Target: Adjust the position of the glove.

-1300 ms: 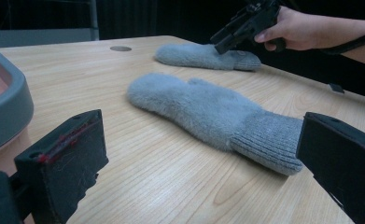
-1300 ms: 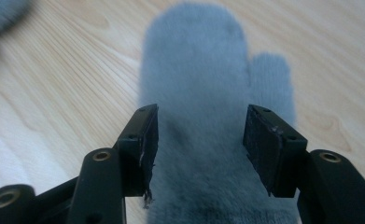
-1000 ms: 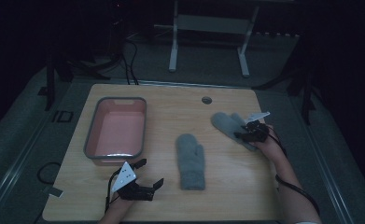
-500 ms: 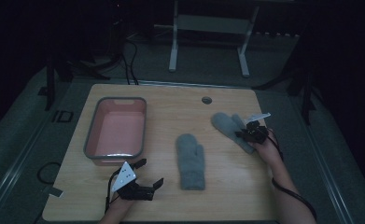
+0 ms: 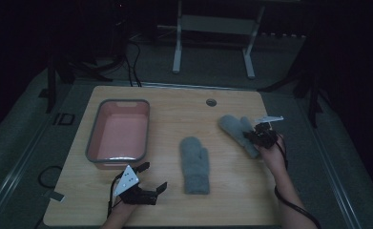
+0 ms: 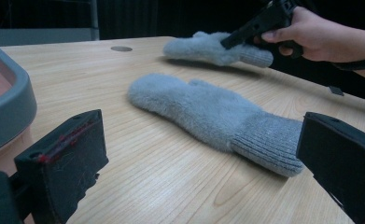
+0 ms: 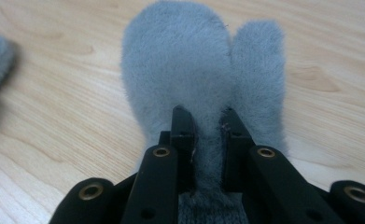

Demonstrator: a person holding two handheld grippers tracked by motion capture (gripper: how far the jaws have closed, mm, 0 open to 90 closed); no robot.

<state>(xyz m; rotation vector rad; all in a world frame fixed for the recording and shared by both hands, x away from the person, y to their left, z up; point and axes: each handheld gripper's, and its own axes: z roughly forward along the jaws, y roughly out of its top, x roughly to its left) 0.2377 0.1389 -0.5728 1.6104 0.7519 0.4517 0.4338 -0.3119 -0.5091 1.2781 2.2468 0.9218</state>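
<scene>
Nearest the person, at the front edge of the counter [image 5: 174,102], the left gripper [image 5: 148,188] rests with its fingers [image 6: 61,161] spread wide and nothing between them. The left gripper view frames, between those two black fingers, the ribbed cuff of the near mitten [image 6: 208,116], which lies flat on the wood; the high view places this mitten [image 5: 195,163] at the middle of the counter, cuff toward the person and thumb to the right. To its left stands the grey-rimmed pink tub [image 5: 119,133], whose rounded corner [image 6: 7,100] edges into the left gripper view.

Farther off, toward the right edge, the right gripper [image 5: 255,138] grips the far mitten [image 5: 236,131] near its cuff. From above, the grip itself is too small and dark to read. The right gripper view settles it: the fingers [image 7: 182,135] have just been closing and now stand narrow, pinching a fold of the grey pile, with the mitten's palm and thumb [image 7: 203,70] spreading beyond them over the wood. The left gripper view adds the side aspect: the hand [image 6: 320,35] holds that gripper angled down onto the mitten [image 6: 213,46], the cuff end appearing slightly raised. A round hole [image 5: 211,102] marks the counter's far side.
</scene>
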